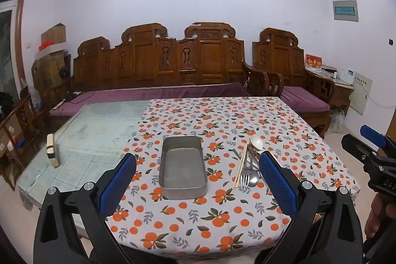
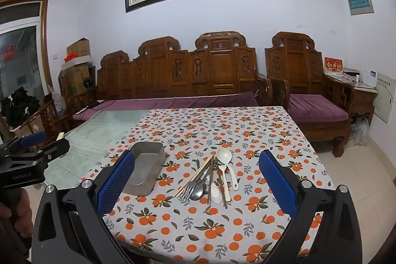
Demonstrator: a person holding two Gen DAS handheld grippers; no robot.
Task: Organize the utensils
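An empty rectangular metal tray sits on the orange-print tablecloth. To its right lies a pile of utensils: a metal fork, a metal spoon, wooden chopsticks, and white plastic spoons. The pile also shows in the left wrist view. My left gripper is open and empty, held above the table's near edge in front of the tray. My right gripper is open and empty, in front of the utensil pile.
The left part of the table is bare glass, with a small cream block near its left edge. A carved wooden sofa with purple cushions stands behind the table. An armchair stands at the right.
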